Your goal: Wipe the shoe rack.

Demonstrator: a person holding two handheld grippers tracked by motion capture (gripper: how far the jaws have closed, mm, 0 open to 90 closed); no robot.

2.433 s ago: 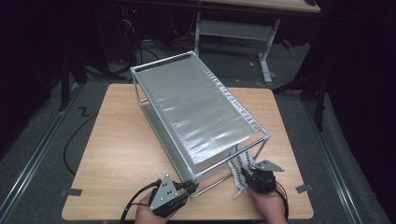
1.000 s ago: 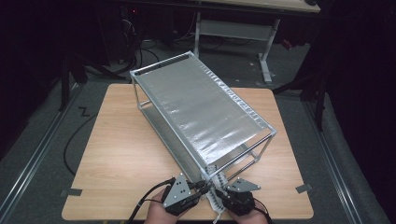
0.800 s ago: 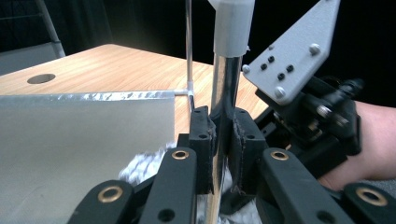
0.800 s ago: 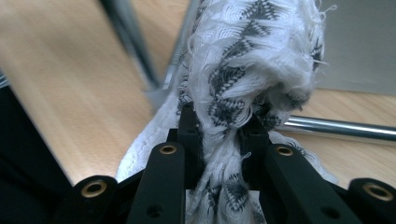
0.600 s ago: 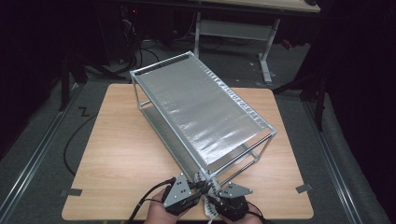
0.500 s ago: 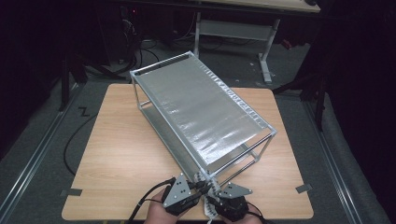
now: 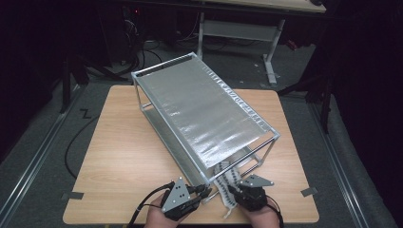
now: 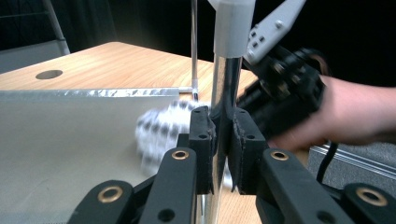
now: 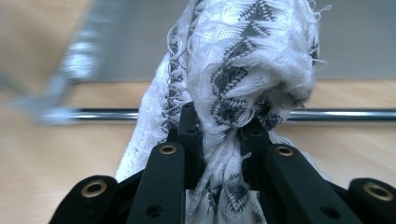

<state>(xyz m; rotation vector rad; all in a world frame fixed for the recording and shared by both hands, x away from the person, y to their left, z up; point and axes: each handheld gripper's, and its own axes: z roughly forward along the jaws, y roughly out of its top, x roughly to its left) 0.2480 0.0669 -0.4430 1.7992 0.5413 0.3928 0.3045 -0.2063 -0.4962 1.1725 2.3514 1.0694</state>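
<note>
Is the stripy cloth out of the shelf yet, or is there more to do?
Nearly. The left gripper is shut on the rack's corner post, steadying the rack. The right gripper is shut on the cloth, which hangs at the rack's open end. Left to do: probably pulling the cloth clear onto the table.

No readable text, label or number appears on anything here.

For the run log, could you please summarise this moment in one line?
left gripper: shut on rack post | right gripper: shut on patterned cloth | cloth: at rack's near end
</note>
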